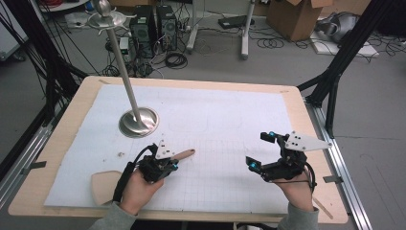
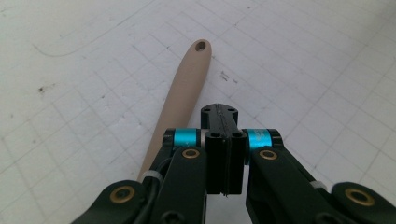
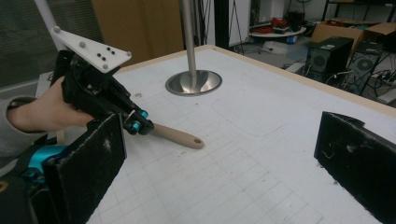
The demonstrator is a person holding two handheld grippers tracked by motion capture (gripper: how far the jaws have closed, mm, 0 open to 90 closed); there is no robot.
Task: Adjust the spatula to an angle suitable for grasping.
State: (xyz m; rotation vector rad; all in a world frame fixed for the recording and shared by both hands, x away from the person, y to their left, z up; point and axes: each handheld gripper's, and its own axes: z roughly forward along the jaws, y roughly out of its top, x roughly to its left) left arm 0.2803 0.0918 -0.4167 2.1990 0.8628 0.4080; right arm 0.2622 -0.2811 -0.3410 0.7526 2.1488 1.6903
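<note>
With left gripper [image 1: 178,162] jaws pressed together beside, not around, spatula [image 1: 183,155] handle lying on white mat [image 1: 230,120] near stand base [image 1: 139,122], reopen & straddle handle before pinching; keep right gripper [image 1: 261,151] spread, parked well apart.

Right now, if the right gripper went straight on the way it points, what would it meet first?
Probably the hole end of the beige spatula handle, lying ahead of the open right gripper; beyond it, the steel stand base. Depth is unclear.
</note>
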